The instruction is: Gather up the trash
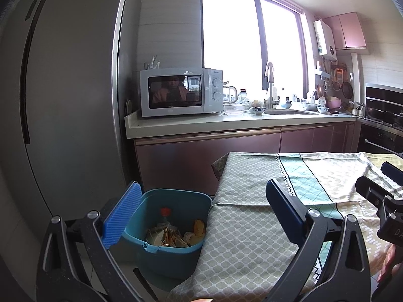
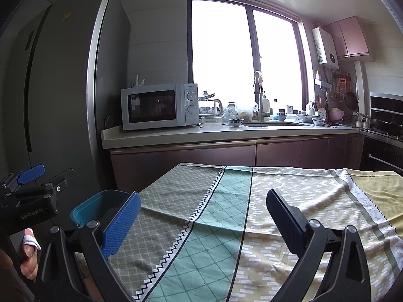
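The left gripper [image 1: 204, 216] has its jaws wide apart with nothing in them. The right gripper [image 2: 204, 224] is spread wide too, over the table cloth [image 2: 252, 226]. Just beside the table's left edge sits a blue bin [image 1: 176, 251] on the floor. Inside it lies the trash [image 1: 173, 235]: wrappers and a bottle with a red cap. Farther back, a microwave [image 1: 181, 91] stands on the counter [image 1: 226, 123].
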The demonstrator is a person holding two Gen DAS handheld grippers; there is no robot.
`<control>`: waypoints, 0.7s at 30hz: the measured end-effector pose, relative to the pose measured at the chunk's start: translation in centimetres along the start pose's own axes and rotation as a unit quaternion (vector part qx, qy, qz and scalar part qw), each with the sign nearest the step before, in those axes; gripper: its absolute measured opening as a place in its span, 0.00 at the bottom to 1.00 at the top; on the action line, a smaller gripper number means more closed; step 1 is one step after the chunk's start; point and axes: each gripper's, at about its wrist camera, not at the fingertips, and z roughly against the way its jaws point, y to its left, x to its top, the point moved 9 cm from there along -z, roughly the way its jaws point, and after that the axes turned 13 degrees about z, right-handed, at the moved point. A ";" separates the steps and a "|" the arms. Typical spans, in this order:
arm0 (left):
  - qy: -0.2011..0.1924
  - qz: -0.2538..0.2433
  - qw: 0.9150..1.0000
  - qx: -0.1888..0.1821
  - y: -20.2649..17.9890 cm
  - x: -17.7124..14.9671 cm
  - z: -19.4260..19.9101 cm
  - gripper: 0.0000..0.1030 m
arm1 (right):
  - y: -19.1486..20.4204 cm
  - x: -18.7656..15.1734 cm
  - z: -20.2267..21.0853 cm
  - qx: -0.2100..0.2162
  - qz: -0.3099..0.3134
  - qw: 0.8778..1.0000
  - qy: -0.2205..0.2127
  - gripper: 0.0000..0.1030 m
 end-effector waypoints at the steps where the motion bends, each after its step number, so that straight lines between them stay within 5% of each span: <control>1: -0.001 -0.001 1.000 0.000 -0.2 0.0 0.2 0.95 | 0.0 0.0 0.0 0.000 0.000 1.000 0.000 0.94; 21: -0.002 -0.002 1.000 0.003 -0.3 -0.1 0.3 0.95 | 0.1 -0.2 -0.1 0.001 -0.001 1.000 0.004 0.94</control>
